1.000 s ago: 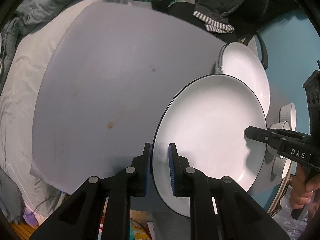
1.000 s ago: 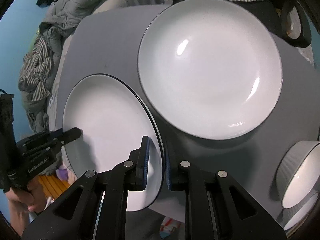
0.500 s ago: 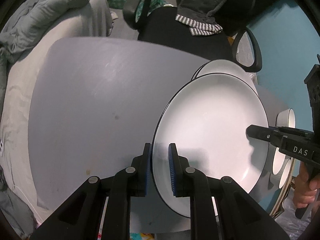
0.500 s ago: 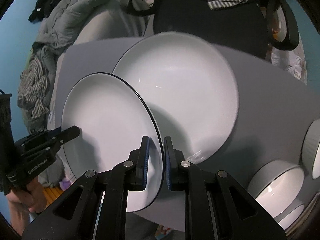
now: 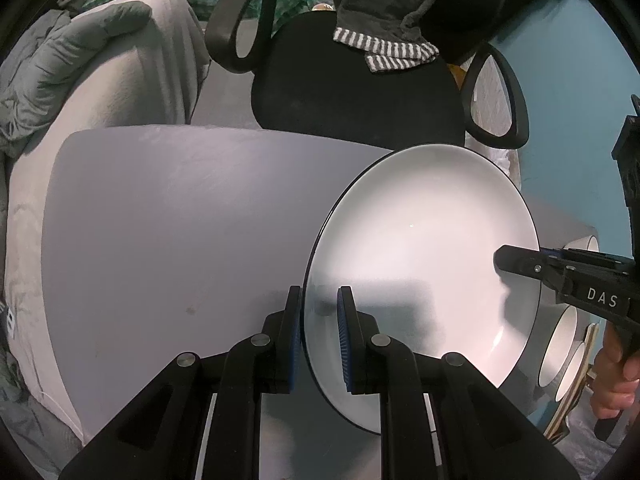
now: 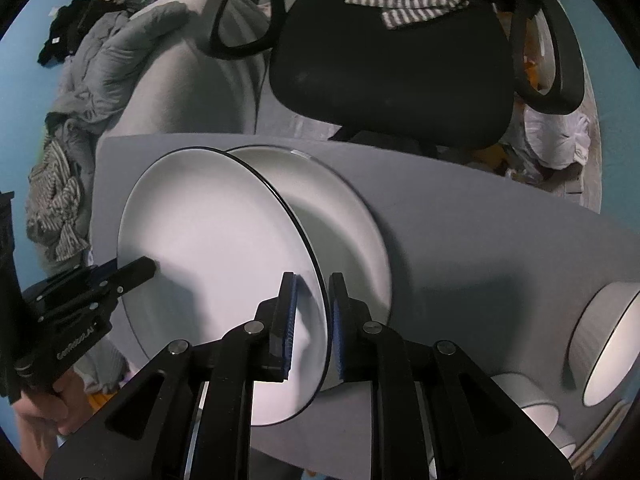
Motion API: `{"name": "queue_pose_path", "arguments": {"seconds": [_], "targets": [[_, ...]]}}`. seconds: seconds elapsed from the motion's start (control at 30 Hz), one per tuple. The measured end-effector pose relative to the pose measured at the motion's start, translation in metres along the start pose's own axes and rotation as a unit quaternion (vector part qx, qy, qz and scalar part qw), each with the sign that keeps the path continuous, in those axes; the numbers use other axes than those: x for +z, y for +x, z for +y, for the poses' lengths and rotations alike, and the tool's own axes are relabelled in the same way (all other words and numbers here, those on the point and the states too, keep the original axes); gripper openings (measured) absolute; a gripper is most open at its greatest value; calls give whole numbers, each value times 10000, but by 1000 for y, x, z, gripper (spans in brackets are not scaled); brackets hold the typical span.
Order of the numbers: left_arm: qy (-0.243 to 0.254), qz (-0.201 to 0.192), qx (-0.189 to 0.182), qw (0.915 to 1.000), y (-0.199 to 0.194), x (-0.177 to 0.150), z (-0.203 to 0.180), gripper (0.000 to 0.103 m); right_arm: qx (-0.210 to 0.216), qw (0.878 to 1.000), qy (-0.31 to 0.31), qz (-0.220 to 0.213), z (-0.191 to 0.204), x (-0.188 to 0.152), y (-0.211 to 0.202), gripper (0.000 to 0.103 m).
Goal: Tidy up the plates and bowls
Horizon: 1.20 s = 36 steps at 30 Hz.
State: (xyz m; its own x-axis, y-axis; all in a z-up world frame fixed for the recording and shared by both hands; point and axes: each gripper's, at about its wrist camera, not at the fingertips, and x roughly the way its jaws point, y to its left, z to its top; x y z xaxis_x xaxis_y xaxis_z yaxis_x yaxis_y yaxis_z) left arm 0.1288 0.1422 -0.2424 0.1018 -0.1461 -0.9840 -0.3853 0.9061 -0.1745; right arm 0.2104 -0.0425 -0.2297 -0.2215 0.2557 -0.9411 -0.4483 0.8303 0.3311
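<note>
White, dark-rimmed plate (image 5: 420,264) tilted above second plate (image 6: 340,224); bowls (image 6: 608,344) nearby.

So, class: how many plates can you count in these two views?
2. The held plate is gripped at opposite rim edges by the left gripper and the right gripper. A second plate lies on the table behind it. More may be hidden.

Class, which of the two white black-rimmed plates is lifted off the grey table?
The nearer white black-rimmed plate, clamped by both grippers; the other plate lies behind it.

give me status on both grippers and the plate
Left gripper and right gripper both clamped on held plate. Plate over second plate. Bowls off right, nothing blocking.
</note>
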Motion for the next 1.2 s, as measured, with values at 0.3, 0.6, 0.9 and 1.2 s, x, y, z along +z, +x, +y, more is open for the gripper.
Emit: {"name": "queue_pose_path", "arguments": {"seconds": [0.3,0.6,0.9,1.2], "targets": [[-93,138,20,9999,13,3,-10,15,-57,9999,29,99,-13,8,3,17],[-91,183,-5,9998,16,4,-11,17,-84,9997,55,212,-13,11,3,19],[-52,218,-86,9997,16,2,-9,25,-559,9968,26,569,4,16,4,35],[-95,138,-184,9997,8,-4,-6,42,-767,9949,39,653,4,15,2,39]]}}
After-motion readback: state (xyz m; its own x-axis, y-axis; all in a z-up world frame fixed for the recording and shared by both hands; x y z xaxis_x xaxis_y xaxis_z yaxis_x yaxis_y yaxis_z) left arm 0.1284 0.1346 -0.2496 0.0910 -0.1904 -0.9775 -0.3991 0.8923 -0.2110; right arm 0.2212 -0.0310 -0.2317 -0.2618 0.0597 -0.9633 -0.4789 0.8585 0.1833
